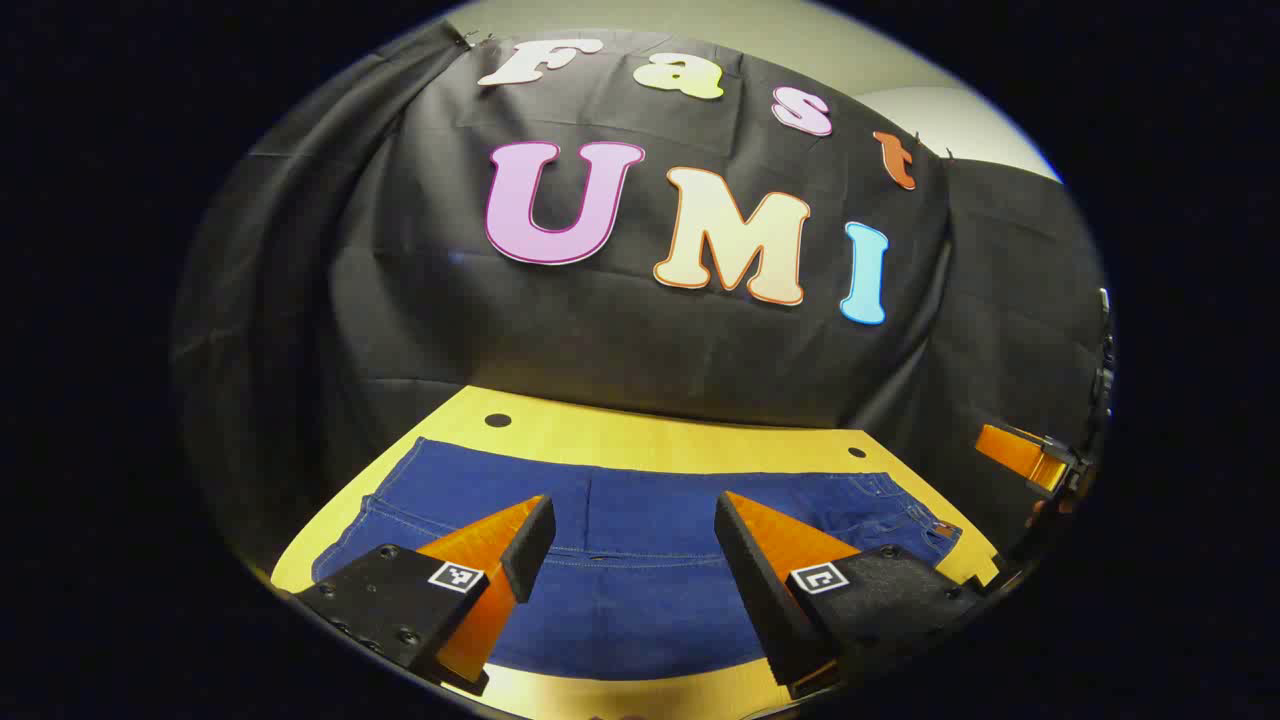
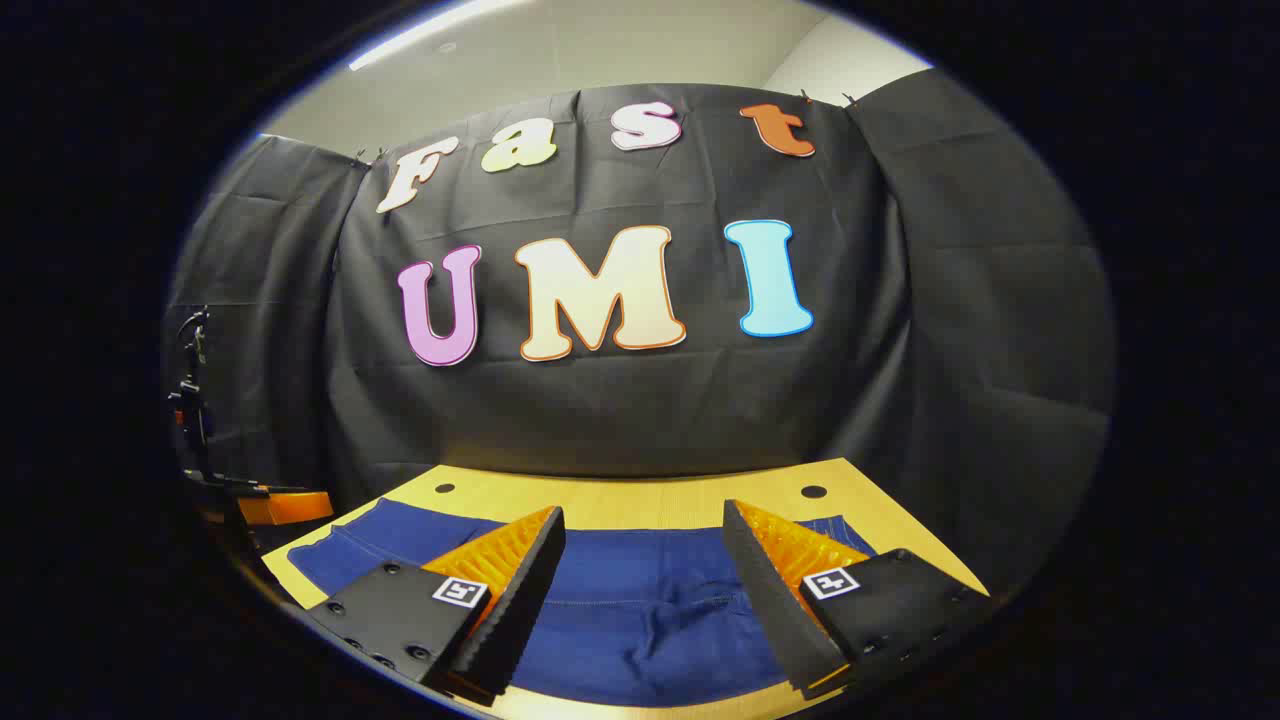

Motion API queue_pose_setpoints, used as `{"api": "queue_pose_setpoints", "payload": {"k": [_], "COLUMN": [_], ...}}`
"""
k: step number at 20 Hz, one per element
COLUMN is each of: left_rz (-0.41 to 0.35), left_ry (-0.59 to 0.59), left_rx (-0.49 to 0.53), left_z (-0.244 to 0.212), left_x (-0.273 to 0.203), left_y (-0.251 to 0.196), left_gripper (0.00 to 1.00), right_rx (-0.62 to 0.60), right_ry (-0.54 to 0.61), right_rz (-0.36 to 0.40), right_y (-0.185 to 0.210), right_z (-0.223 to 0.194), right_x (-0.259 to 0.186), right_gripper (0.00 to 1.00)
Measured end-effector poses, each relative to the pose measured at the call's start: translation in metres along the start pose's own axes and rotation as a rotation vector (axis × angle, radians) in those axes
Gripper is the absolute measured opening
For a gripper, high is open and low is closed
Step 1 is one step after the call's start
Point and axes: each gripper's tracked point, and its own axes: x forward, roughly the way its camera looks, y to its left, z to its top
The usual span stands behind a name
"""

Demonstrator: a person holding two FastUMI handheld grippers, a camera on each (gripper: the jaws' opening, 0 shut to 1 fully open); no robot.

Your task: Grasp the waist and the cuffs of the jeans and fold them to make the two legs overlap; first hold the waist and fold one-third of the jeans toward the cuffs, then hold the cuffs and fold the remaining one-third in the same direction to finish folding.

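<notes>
Looking forward along the left tongs (image 1: pixel 635 540) in the left gripper view, we see one pair of blue jeans (image 1: pixel 640 590) spread flat on one yellow tabletop (image 1: pixel 650 440). Our two fingers stand wide apart above the denim, with nothing between them. The jeans run across the view, with the waist end and its button toward the right edge of the tabletop. Two dark round holes sit in the tabletop's far strip, one at the left (image 1: pixel 497 421) and one at the right (image 1: pixel 857 452). At the far right edge we see the other tongs (image 1: pixel 1030 457), off beside the tabletop; we cannot tell from here how its fingers stand.

In the right gripper view, the right tongs (image 2: pixel 645 555) also hang over the jeans (image 2: pixel 640 610), two fingers spread well apart and empty. The tabletop (image 2: pixel 620 495) shows two holes again, left (image 2: pixel 444 489) and right (image 2: pixel 813 492). A black cloth wall (image 2: pixel 620 410) rises behind the tabletop. At the left edge the other tongs (image 2: pixel 285 505) show partly.
</notes>
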Motion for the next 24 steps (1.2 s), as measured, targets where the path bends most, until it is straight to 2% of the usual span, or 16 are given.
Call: {"api": "queue_pose_setpoints", "payload": {"k": [1, 2, 4, 7, 8, 9, 16, 20, 21, 22, 24], "left_rz": [0.006, 0.015, 0.033, 0.047, 0.051, 0.055, 0.075, 0.065, 0.055, 0.042, 0.004], "left_ry": [0.003, 0.005, 0.003, -0.006, -0.001, 0.004, 0.047, 0.103, 0.118, 0.135, 0.178], "left_rx": [0.002, 0.003, -0.001, -0.008, -0.008, -0.006, -0.024, -0.032, -0.03, -0.02, 0.028], "left_z": [-0.002, -0.003, -0.004, -0.004, -0.006, -0.008, -0.028, -0.049, -0.055, -0.062, -0.076], "left_x": [-0.003, -0.005, -0.009, -0.013, -0.015, -0.016, -0.02, -0.019, -0.019, -0.018, -0.019], "left_y": [0.004, 0.009, 0.016, 0.024, 0.027, 0.029, 0.048, 0.06, 0.061, 0.064, 0.071], "left_gripper": [0.95, 0.95, 0.95, 0.95, 0.95, 0.95, 0.95, 0.95, 0.95, 0.95, 0.95], "right_rx": [0.002, 0.006, 0.013, 0.012, 0.015, 0.019, 0.029, 0.024, 0.016, 0.009, -0.002], "right_ry": [0.004, 0.011, 0.022, 0.03, 0.031, 0.032, 0.054, 0.066, 0.07, 0.076, 0.088], "right_rz": [0.001, 0.004, 0.004, -0.001, -0.002, 0.0, 0.023, 0.025, 0.018, 0.014, 0.015], "right_y": [0.002, 0.004, 0.006, 0.008, 0.009, 0.011, 0.024, 0.027, 0.026, 0.026, 0.028], "right_z": [-0.002, -0.003, -0.008, -0.012, -0.012, -0.014, -0.016, -0.021, -0.023, -0.024, -0.028], "right_x": [-0.001, -0.001, -0.002, -0.004, -0.004, -0.003, -0.001, 0.001, 0.001, 0.0, -0.002], "right_gripper": [0.98, 0.94, 0.98, 0.98, 0.94, 0.98, 0.98, 0.98, 0.94, 0.98, 0.94]}}
